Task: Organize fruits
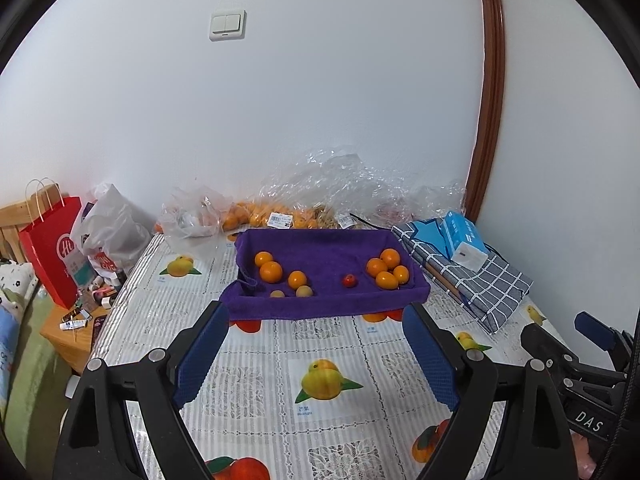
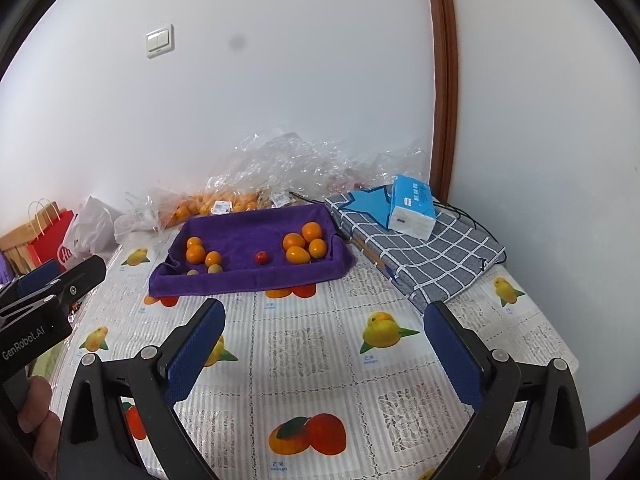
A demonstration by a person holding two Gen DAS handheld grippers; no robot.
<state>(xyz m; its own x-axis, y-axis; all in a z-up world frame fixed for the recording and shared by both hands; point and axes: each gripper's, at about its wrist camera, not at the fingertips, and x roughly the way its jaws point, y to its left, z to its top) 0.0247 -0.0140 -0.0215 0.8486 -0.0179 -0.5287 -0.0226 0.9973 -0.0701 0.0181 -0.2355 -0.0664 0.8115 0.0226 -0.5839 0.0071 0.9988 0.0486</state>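
A tray lined with purple cloth [image 1: 320,308] [image 2: 248,280] stands at the back of the table. In it lie three oranges [image 1: 271,271] at the left and two small tan fruits [image 1: 304,291] beside them. A small red fruit [image 1: 349,280] [image 2: 262,257] lies in the middle, and several oranges [image 1: 388,268] [image 2: 304,244] at the right. My left gripper [image 1: 316,306] is open and empty, hovering just in front of the tray. My right gripper [image 2: 325,304] is open too, with nothing between its fingers, further right over the tablecloth.
Clear plastic bags with more oranges [image 1: 256,216] lie against the wall. A blue tissue pack [image 2: 412,212] rests on a checkered fabric bag [image 2: 432,264] right of the tray. A red paper bag [image 1: 52,248] and a cluttered side table [image 1: 76,320] stand past the table's left edge.
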